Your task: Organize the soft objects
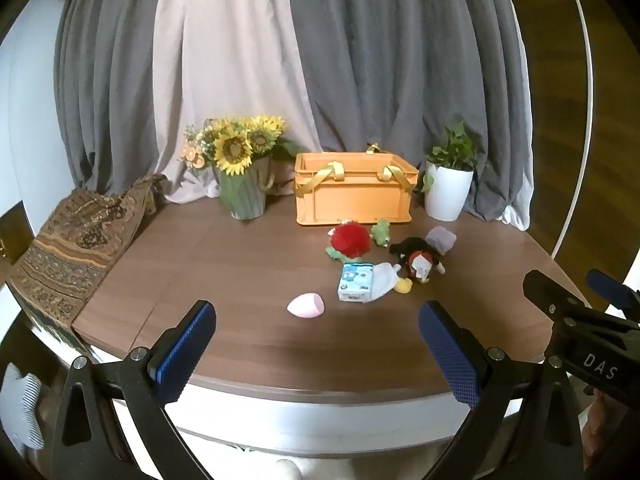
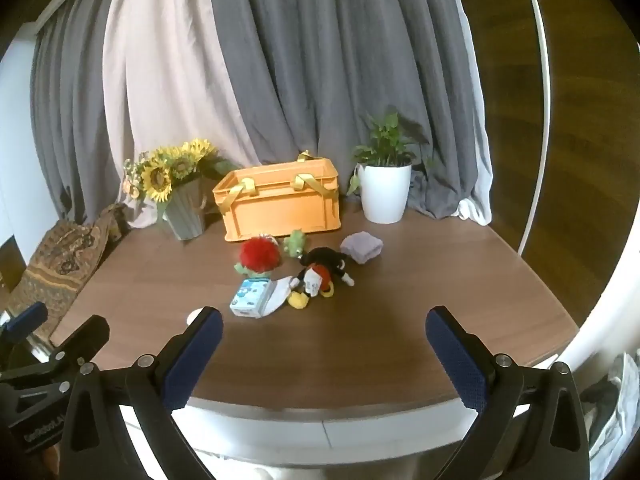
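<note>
Pink egg-shaped sponge [image 1: 306,305] lies fully visible on desk [image 1: 240,264] in left view only; left gripper [image 1: 316,344] and right gripper [image 2: 324,350] both gape, empty

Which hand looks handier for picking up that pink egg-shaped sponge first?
Probably the left. The pink sponge lies just ahead between the open left tongs. In the right view it barely peeks out beside the left finger of the right tongs, off to the side.
</note>
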`<state>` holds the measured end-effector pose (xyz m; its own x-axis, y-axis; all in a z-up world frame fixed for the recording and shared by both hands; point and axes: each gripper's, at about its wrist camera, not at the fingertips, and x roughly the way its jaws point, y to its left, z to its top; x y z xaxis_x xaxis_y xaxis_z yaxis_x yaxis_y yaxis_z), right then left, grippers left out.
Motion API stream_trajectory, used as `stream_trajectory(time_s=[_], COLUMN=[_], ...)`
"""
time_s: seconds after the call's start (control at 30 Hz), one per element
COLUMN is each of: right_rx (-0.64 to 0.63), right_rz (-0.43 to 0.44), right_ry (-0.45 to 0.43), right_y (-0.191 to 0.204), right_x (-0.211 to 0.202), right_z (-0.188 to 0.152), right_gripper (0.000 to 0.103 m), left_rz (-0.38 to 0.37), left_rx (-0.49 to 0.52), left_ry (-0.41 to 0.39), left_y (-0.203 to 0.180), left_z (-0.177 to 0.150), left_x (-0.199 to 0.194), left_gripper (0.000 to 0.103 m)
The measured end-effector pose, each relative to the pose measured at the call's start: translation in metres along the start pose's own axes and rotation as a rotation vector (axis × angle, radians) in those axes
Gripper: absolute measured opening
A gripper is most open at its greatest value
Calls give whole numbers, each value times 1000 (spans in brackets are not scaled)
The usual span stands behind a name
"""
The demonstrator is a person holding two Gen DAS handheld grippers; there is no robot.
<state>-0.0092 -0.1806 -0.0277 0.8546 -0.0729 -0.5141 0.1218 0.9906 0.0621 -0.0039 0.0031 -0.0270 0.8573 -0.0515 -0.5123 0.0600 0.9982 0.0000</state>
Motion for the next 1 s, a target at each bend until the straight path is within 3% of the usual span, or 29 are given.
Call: stream_trajectory(time_s=[1.0], right_rx=[6], right_rz=[-9], right_ry=[28], right_y=[-4], right_x=[8], right_z=[-2], right_gripper=[103], left_rz=[-9], left_rx=[9], left_ry=[34], left_y=[-8], left_z=[6], left_x=[10], left_gripper=[103])
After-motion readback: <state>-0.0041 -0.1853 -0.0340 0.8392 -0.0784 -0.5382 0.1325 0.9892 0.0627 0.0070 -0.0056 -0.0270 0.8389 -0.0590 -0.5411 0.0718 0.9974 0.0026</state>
